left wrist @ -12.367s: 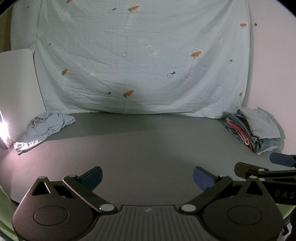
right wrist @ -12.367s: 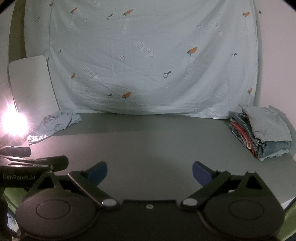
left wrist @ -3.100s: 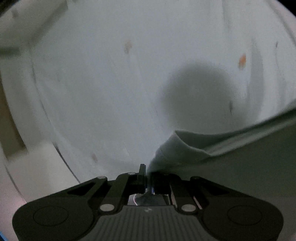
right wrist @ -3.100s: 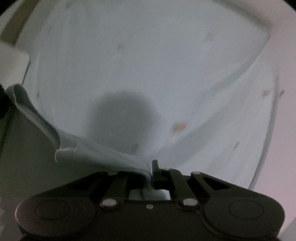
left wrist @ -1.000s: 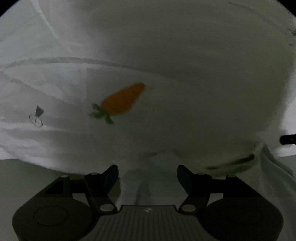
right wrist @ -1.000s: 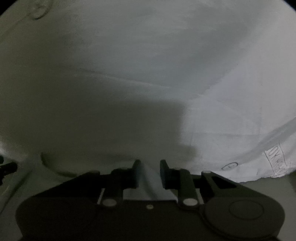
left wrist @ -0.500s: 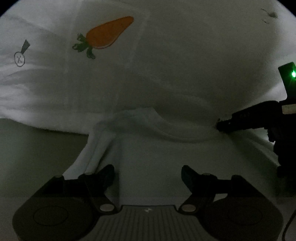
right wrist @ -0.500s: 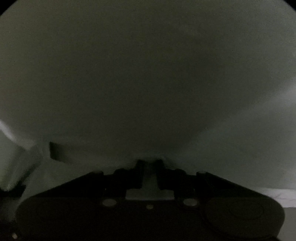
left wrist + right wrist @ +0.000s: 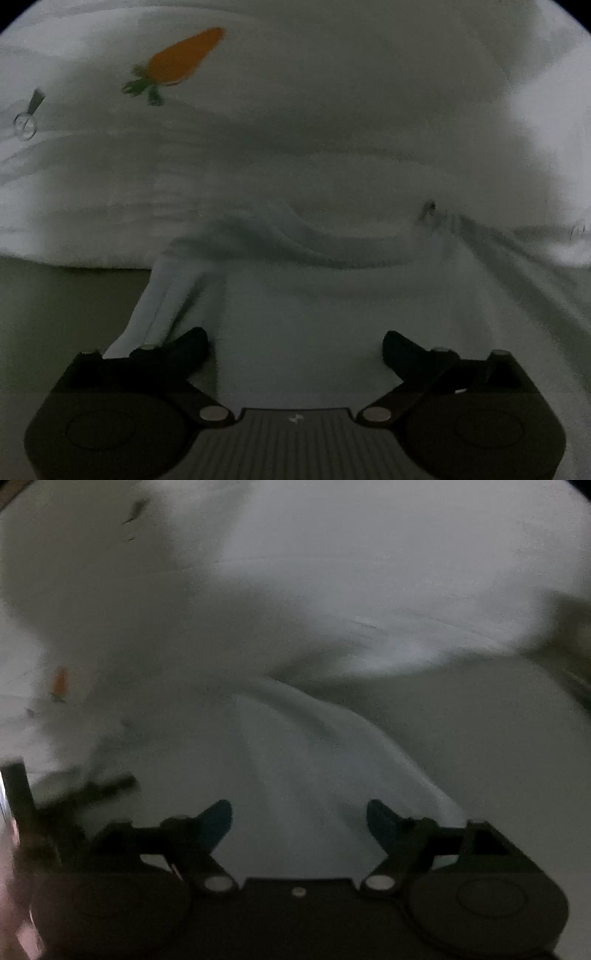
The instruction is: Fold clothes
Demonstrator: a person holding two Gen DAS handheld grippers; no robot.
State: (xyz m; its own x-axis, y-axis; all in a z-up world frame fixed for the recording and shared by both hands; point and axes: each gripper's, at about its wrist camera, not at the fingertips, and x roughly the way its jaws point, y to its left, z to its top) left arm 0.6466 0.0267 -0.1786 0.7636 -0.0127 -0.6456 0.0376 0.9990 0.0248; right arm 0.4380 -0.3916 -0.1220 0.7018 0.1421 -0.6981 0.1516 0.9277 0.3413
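Note:
A pale blue-grey shirt (image 9: 295,306) lies spread on the grey table, its neckline toward the backdrop. My left gripper (image 9: 295,347) is open just above the shirt's left part, holding nothing. In the right wrist view the same shirt (image 9: 295,768) lies under my right gripper (image 9: 299,819), which is open and empty over the shirt's right edge. This view is dim and blurred. The left gripper's dark body (image 9: 85,790) shows at the left edge.
A pale sheet printed with carrots (image 9: 177,62) hangs right behind the shirt and fills both views. Bare grey table (image 9: 66,302) shows left of the shirt and also right of it in the right wrist view (image 9: 498,738).
My right gripper has opened and let go of the shirt, which now lies flat. My left gripper stays open and has shifted slightly over the shirt.

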